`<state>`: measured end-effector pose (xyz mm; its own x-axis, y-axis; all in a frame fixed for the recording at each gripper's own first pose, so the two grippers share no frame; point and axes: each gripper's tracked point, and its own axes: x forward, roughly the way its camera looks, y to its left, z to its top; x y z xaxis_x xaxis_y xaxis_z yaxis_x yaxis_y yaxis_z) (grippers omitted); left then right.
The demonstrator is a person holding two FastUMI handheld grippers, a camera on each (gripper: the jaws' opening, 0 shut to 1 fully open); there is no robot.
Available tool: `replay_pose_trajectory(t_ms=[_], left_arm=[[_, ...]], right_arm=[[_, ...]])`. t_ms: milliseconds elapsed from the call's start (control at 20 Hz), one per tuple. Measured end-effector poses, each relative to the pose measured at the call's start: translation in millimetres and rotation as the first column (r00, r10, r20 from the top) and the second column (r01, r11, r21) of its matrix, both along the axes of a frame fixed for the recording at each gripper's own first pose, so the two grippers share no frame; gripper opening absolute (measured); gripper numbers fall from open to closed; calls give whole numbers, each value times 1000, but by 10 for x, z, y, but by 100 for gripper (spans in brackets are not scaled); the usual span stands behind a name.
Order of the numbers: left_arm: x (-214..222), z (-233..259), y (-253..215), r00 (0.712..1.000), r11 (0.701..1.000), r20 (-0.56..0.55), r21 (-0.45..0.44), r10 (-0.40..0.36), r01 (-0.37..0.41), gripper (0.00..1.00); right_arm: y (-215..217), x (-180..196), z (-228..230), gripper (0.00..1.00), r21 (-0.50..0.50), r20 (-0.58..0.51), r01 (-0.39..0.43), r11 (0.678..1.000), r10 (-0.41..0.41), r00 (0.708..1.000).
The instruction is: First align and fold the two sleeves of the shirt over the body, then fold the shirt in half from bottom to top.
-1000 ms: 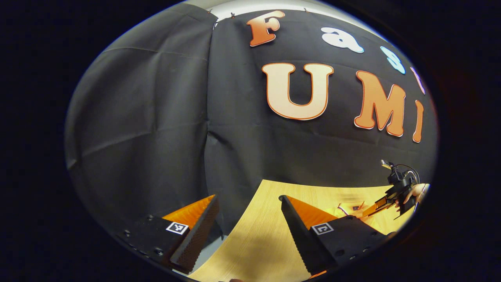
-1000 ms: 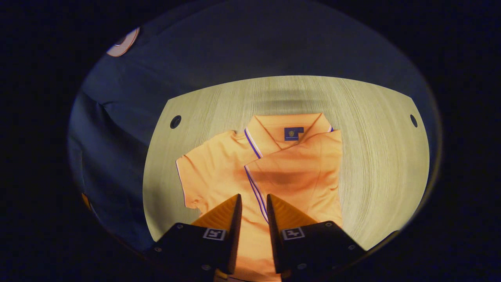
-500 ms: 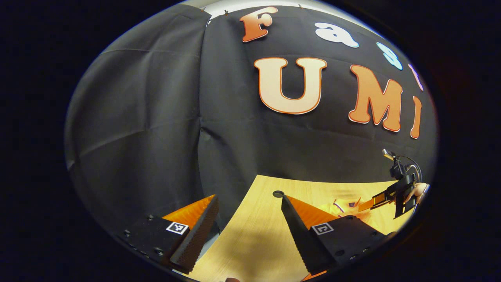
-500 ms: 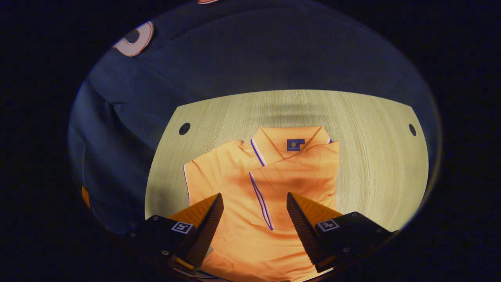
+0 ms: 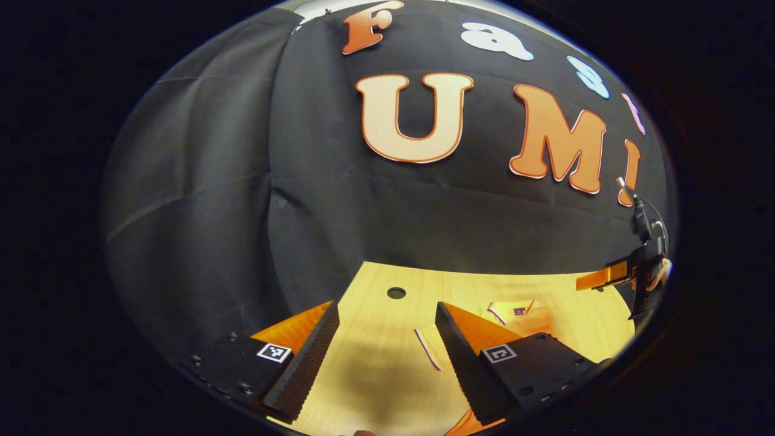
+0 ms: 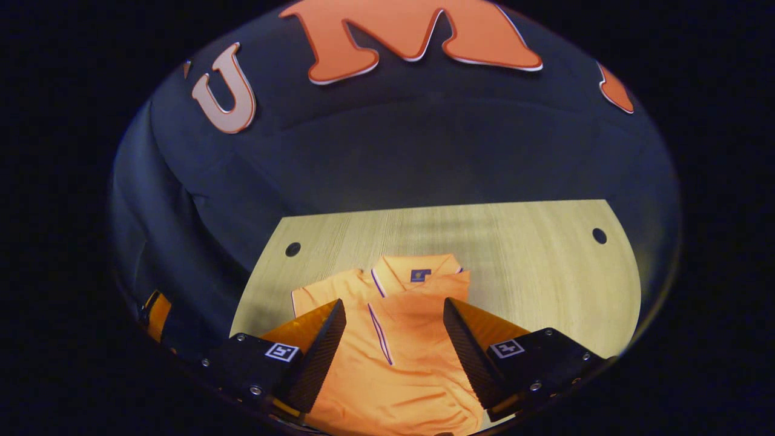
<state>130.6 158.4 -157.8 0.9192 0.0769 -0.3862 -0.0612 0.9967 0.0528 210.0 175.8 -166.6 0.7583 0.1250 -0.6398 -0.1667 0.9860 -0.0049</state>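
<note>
Both claws, left claw point(image 5: 384, 315) and right claw point(image 6: 393, 312), gape empty above the orange shirt point(image 6: 399, 363), its blue collar label point(image 6: 420, 275) unreadable.

Left gripper point(image 5: 384, 339) fingers spread, empty; right gripper point(image 6: 393, 336) likewise, seemingly raised

Open desk around the shirt
You have bare desk point(image 6: 545, 266) on both sides of the shirt point(image 6: 399, 339); the cloth wall point(image 6: 424, 157) closes the far edge.

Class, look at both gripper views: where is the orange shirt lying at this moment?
In the right gripper view the orange shirt lies flat on the wooden table, seen between the open right gripper fingers, collar toward the back wall.
</note>
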Motion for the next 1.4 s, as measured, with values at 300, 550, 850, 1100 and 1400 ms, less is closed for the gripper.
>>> replay_pose_trajectory(t_ms=[300, 550, 850, 1100, 1400], left_arm=[[428, -499, -520, 987, 997, -149, -47, -60, 53, 98], [712, -1206, -768, 929, 990, -358, -134, -98, 53, 98], [914, -1868, -662, 795, 997, -605, -78, -40, -10, 99], [999, -2504, -519, 688, 998, -726, -34, 10, -51, 99], [1003, -2767, -440, 622, 1000, -782, 14, 28, -28, 98]], right_arm=[[-419, -225, 396, 99, 6, 85, -5, 1000, 4, 996], [-782, -412, 422, 99, 8, 84, -29, 1000, 28, 996], [-1158, -507, 319, 99, 33, 44, -28, 999, 27, 999], [-1417, -541, 161, 99, 51, -8, -1, 999, 1, 1000], [-1564, -564, 35, 99, 61, -37, 23, 998, -21, 999]])
